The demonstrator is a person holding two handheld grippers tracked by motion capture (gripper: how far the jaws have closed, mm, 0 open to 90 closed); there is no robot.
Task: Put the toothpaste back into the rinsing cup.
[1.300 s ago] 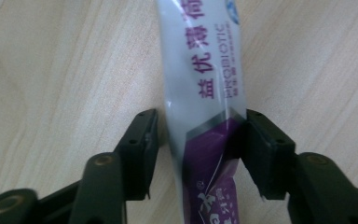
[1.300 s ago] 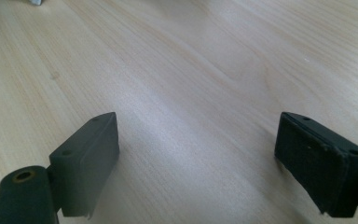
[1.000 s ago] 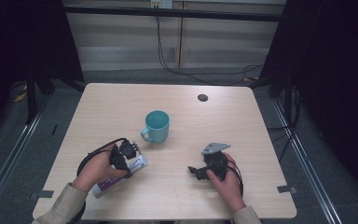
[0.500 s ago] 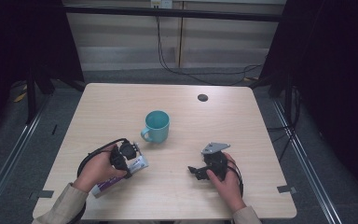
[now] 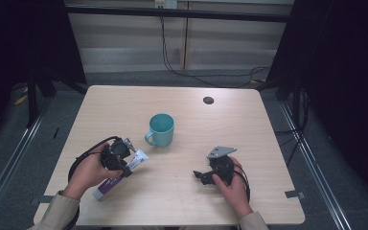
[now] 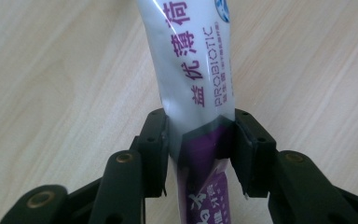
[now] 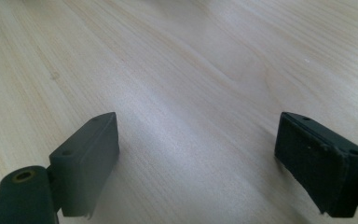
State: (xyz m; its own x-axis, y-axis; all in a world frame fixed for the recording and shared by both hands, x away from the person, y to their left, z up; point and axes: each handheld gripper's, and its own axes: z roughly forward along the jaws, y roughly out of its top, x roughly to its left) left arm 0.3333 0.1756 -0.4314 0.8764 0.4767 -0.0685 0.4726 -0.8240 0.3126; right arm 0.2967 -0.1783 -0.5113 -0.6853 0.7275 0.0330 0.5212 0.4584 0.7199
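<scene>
Left gripper point(image 5: 124, 160): it is squeezing the toothpaste tube point(image 5: 120, 173). Its jaws have just been closing, and the tube is sitting between them with both pads pressing on its sides.
Right gripper point(image 5: 206, 176): it is sitting with its jaws spread wide and nothing between them.
Table point(image 5: 249, 134): it is a pale wooden top, and everything is resting on it or hanging just over it.
Left hand point(image 5: 88, 172): it is coming in from the bottom left corner of the high view. It is wrapping around the gripper and pointing it up and to the right, toward the cup.
Right hand point(image 5: 232, 184): it is coming in from the bottom right. It is holding its gripper low over the wood, with the jaws pointing to the left.
Cup point(image 5: 161, 129): it is standing upright near the middle of the table, teal in colour, with its handle facing the left gripper.
Toothpaste tube: it is lying at a slant near the front left edge, white at the top end and purple at the bottom end, well apart from the right gripper.
High view: it is showing both hands, the cup and a small dark hole point(image 5: 208, 100) far back on the table.
Left gripper view: it is showing the tube point(image 6: 200, 84) up close, with purple letters on the white part and the pads point(image 6: 156, 140) pinching right where white meets purple.
Right gripper view: it is showing two black pads point(image 7: 91, 149) far apart with bare wood point(image 7: 191, 93) between them.
</scene>
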